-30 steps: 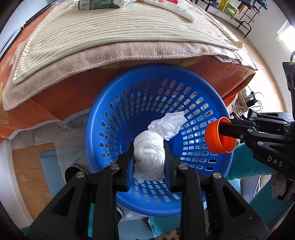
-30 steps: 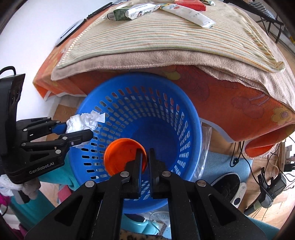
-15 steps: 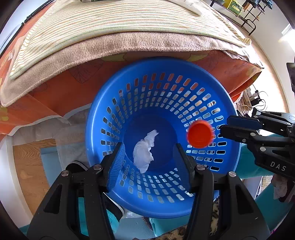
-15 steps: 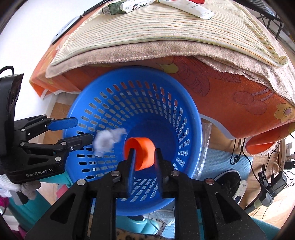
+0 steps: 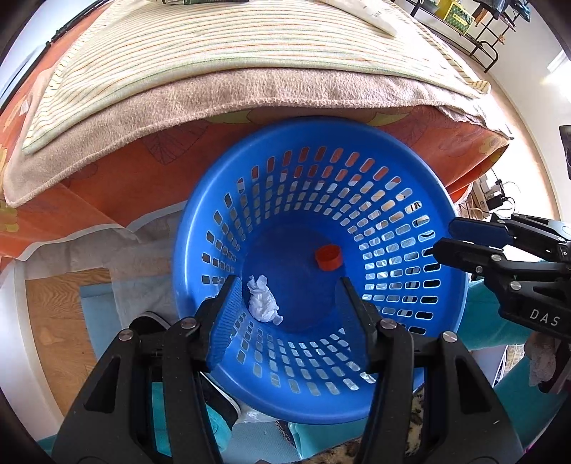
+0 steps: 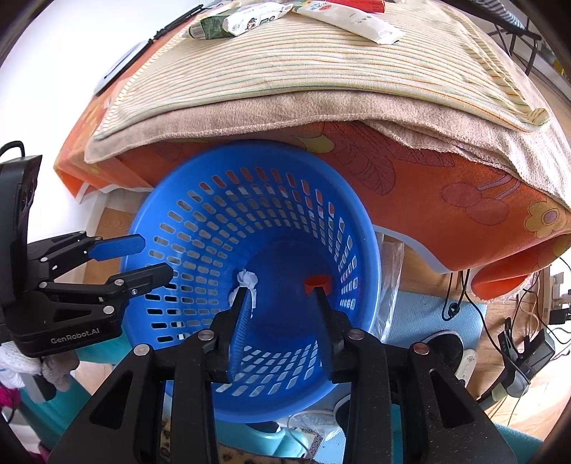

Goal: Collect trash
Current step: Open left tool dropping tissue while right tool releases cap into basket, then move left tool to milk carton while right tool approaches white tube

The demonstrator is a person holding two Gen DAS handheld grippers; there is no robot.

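Observation:
A blue perforated basket (image 5: 439, 342) stands on the floor below the table edge; it also shows in the right wrist view (image 6: 142, 221). A crumpled white tissue (image 5: 263, 300) and an orange bottle cap (image 5: 327, 257) lie on its bottom. In the right wrist view the tissue (image 6: 247, 279) and cap (image 6: 316, 280) show partly behind my fingers. My left gripper (image 5: 287, 285) is open and empty above the basket. My right gripper (image 6: 280, 296) is open and empty above it too, and it shows at the right of the left wrist view (image 5: 444, 237). The left gripper shows at the left of the right wrist view (image 6: 153, 257).
A table with an orange flowered cloth (image 6: 446, 200) and striped towel (image 5: 221, 46) overhangs the basket. Tubes and packets (image 6: 249, 19) lie at its far side. Cables, a shoe and a charger (image 6: 517, 360) lie on the floor at right.
Both grippers opened. The tissue dropped from my left gripper and the orange cap from my right; both now lie on the basket bottom.

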